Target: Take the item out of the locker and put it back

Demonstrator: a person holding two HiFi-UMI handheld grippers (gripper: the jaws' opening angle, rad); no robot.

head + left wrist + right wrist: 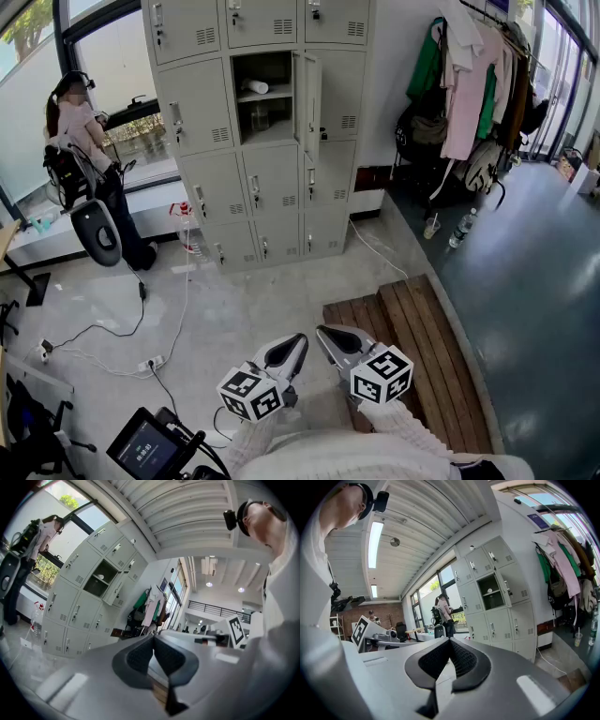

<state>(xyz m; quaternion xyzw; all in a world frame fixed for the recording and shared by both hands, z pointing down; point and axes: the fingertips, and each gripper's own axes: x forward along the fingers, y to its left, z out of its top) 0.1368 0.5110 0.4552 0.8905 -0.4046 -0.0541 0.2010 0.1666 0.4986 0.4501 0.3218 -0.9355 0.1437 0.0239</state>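
The left gripper (292,345) and the right gripper (330,337) both have their jaws together and hold nothing, well apart from the locker (272,178). The white item (255,87) lies on the upper shelf of its open compartment.

Item (255,87) lies inside the locker (275,70), left of hanging clothes (466,94).
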